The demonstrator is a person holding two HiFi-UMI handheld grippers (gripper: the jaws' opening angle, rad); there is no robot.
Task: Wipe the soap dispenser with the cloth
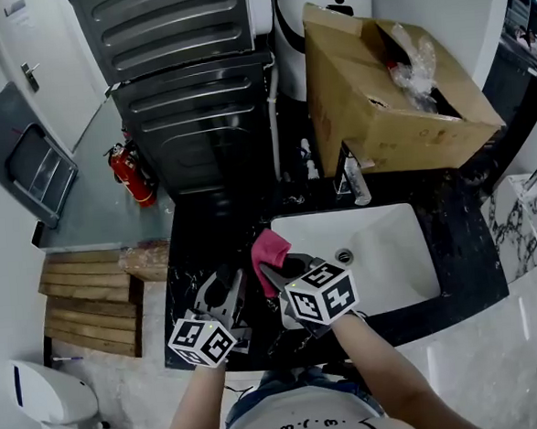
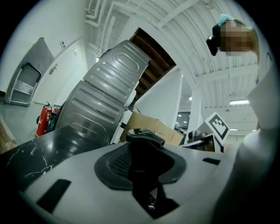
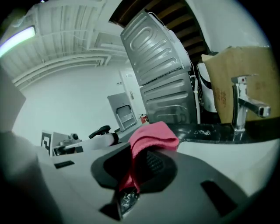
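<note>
My left gripper (image 1: 226, 291) is shut on a black soap dispenser (image 1: 220, 286) over the black counter's front left. In the left gripper view the dispenser (image 2: 144, 153) fills the gap between the jaws, its pump head (image 2: 146, 136) on top. My right gripper (image 1: 274, 271) is shut on a pink cloth (image 1: 269, 250), just right of the dispenser at the sink's left rim. The folded cloth (image 3: 151, 138) bulges out past the pads in the right gripper view, where the pump head (image 3: 100, 131) shows to its left, apart from it.
A white sink (image 1: 381, 256) sits in the black marble counter (image 1: 465, 269), with a chrome faucet (image 3: 243, 105) behind it. An open cardboard box (image 1: 388, 91) stands at the back right. A grey ribbed metal unit (image 1: 195, 86), a red fire extinguisher (image 1: 133, 173) and wooden planks (image 1: 86, 295) lie left.
</note>
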